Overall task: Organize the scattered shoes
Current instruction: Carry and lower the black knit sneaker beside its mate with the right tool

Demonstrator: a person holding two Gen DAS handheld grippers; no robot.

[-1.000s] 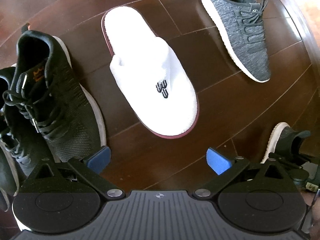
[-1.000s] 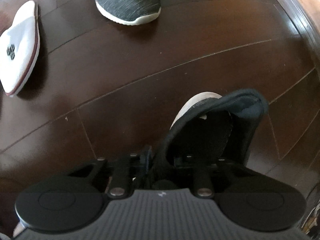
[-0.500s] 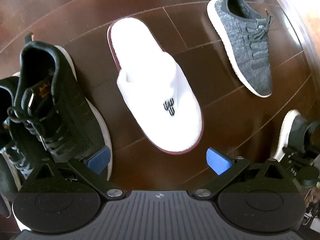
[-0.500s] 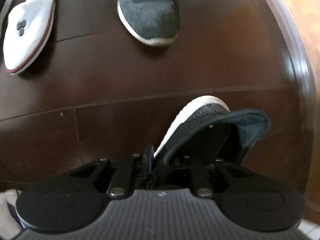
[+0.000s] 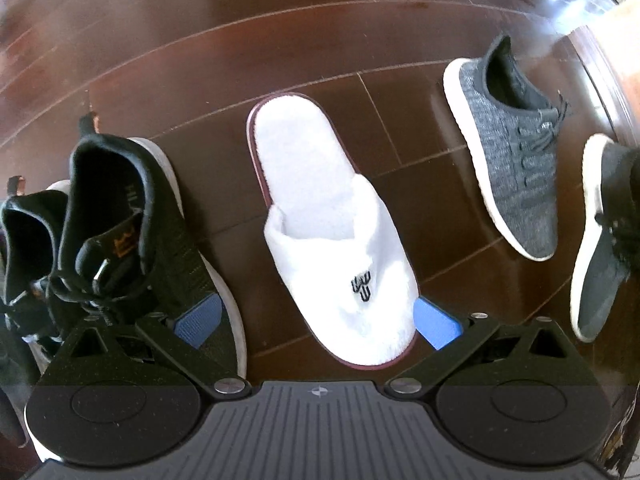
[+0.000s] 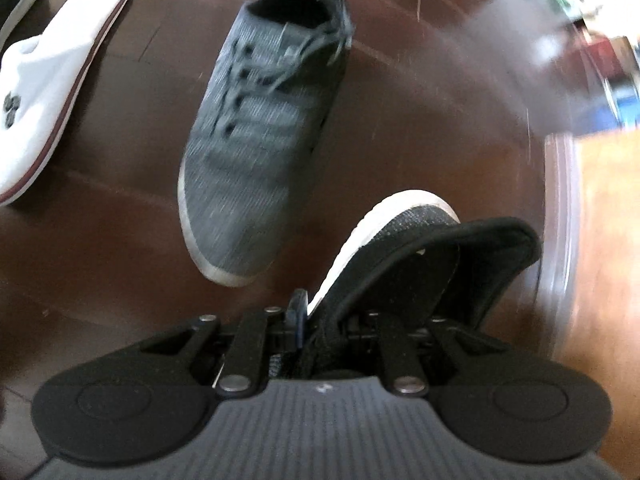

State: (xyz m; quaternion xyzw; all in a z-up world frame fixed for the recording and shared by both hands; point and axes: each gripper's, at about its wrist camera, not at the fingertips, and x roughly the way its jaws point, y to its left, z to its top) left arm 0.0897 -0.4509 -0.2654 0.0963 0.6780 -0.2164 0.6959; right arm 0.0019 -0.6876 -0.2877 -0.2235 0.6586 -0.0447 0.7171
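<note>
My right gripper (image 6: 320,320) is shut on the collar of a grey knit sneaker (image 6: 404,240) with a white sole, carried just off the dark wood floor. That carried sneaker (image 5: 600,248) also shows at the right edge of the left wrist view. Its grey mate (image 6: 260,128) lies on the floor just left of it, and appears as the grey mate (image 5: 508,152) at the upper right of the left wrist view. My left gripper (image 5: 316,322) hangs open above the toe of a white slipper (image 5: 332,232) with a maroon rim. The white slipper (image 6: 48,80) shows at far left.
Two black sneakers (image 5: 132,232) stand side by side at the left of the slipper. A lighter wooden strip (image 6: 600,240) borders the dark floor (image 5: 280,40) on the right.
My right gripper has carried the grey sneaker across the floor to beside its mate, rolling as it went. The left gripper has drifted so the slipper's toe lies between its pads.
</note>
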